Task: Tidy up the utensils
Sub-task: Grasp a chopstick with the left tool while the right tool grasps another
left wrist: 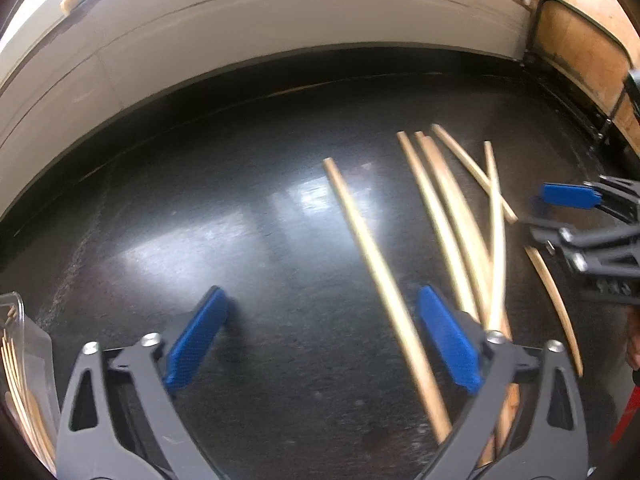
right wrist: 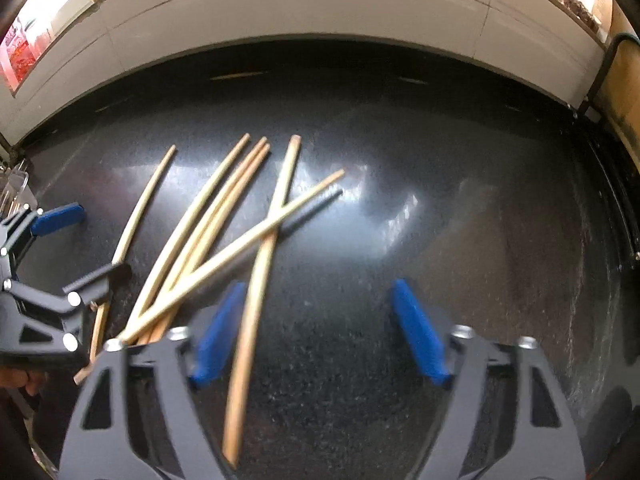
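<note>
Wooden chopsticks (right wrist: pixel 224 216) lie scattered on the black table (right wrist: pixel 440 240). Left gripper (left wrist: pixel 320 340) jaws spread wide around one chopstick (left wrist: pixel 372 264), not pinching. Right gripper (right wrist: pixel 316 332) jaws likewise spread.

We see pale wooden chopsticks (right wrist: pixel 208 232) lying loose and crossed on the black countertop (right wrist: pixel 440 240); more stand in a clear container (left wrist: pixel 24 380) at its edge.

Glossy black countertop (right wrist: pixel 460 240) meets a pale wall (right wrist: pixel 304 12).
</note>
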### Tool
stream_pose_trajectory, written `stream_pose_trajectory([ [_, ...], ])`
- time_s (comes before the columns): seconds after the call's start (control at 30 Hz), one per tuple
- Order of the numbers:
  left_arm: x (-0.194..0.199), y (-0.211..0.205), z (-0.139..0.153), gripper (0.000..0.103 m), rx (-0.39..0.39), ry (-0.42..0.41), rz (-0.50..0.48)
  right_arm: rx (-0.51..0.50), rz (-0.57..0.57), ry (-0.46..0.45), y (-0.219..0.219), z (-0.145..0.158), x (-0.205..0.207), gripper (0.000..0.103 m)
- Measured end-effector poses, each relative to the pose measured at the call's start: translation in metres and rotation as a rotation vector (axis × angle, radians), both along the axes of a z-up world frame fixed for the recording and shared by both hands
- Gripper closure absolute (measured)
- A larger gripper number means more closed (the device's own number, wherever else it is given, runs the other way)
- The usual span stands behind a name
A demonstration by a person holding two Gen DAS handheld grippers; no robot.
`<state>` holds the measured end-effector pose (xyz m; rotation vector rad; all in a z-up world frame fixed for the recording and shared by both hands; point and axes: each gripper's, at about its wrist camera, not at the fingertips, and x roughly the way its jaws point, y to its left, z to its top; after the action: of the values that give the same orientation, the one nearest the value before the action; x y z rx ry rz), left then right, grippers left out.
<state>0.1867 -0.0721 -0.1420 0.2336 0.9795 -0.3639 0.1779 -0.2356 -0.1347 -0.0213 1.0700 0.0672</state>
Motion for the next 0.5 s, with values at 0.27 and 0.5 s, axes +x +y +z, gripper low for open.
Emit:
stream_pose_trajectory([
  [0.27,-0.006,-0.016,0.008,0.095,-0.037,0.014,-0.016,0.016,0.005,-0.001,0.002,0.000,0.005,0.096],
  [0.5,-0.014,0.007,0.029,0.097,-0.113,0.004,0.091,0.073,-0.056,-0.152,-0.012,0.045,-0.021,0.096],
])
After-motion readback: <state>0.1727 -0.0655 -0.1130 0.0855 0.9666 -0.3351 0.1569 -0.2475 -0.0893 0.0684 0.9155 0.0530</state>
